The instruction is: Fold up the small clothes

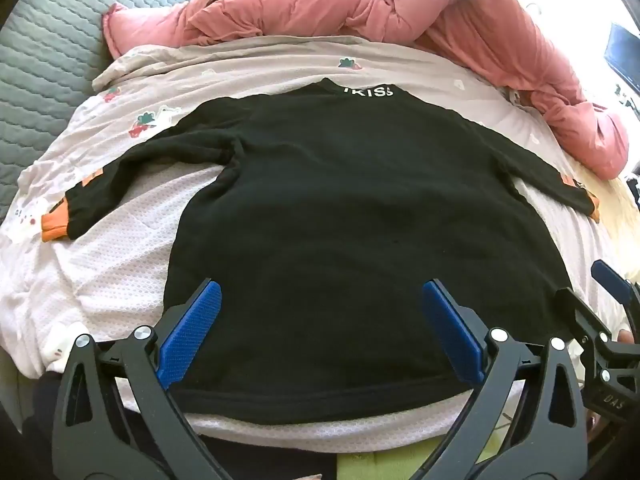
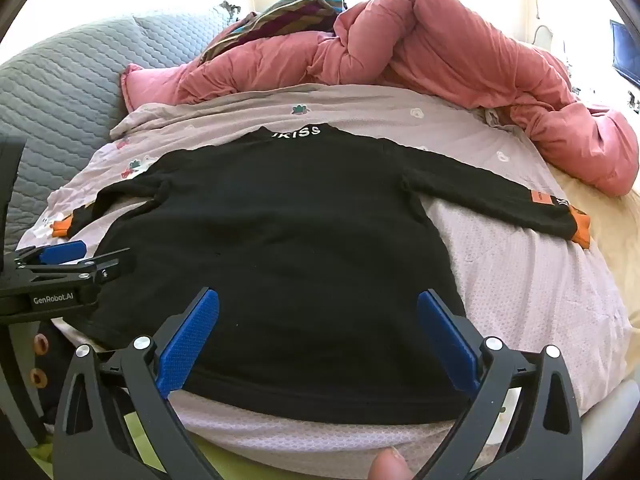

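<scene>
Across the middle of the bed [image 1: 132, 264] lies the black top [image 1: 340, 232], spread flat with its collar away from the cameras, hem nearest, both sleeves stretched out to orange cuffs. No fold looks started. Above the hem the left gripper [image 1: 320, 332] and the right gripper [image 2: 318, 336] each hang with fingers spread wide, pinching nothing. The fabric looks thick and limp, so a pinch may take only the top layer, or snag the pale patterned sheet [image 1: 248, 64] beneath and drag it along. Lifting one corner alone would likely skew the body. The pink quilt [image 1: 460, 20] bunched beyond the collar leaves little spare room there.
</scene>
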Tool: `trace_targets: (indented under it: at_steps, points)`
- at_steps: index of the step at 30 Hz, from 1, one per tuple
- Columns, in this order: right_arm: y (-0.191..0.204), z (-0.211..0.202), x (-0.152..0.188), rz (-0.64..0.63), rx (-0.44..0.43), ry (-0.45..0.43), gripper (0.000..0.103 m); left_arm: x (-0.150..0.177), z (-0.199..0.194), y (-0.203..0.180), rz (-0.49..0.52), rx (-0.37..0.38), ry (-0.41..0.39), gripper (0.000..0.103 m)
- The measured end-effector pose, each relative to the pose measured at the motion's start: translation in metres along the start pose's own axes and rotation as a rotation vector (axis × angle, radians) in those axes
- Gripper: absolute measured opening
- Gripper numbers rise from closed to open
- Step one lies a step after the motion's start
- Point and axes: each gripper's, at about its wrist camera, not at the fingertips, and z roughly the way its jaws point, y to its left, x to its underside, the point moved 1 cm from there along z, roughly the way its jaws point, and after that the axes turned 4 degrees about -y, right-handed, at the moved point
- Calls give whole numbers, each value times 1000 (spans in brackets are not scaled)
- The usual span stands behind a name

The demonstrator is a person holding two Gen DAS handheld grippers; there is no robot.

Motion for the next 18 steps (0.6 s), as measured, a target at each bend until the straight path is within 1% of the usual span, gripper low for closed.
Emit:
trace_targets:
  at_steps: [5, 8, 9, 13, 18]
  points:
    - [3, -2, 0, -10, -4, -3, 99, 0, -1, 1, 2, -7, 1, 94]
    - [1, -2, 1, -10, -2, 1, 99, -3, -3, -5, 4, -12, 0, 94]
    - [4, -10, 0, -15, 12, 0, 99, -3, -1, -5, 8, -13, -1, 94]
    - [-5, -7, -1, -8, 15, -2, 99, 0, -2, -8, 11, -15, -5, 94]
    - [0, -8, 3, -18, 14, -8, 99, 0, -3, -7, 15, -14, -7, 94]
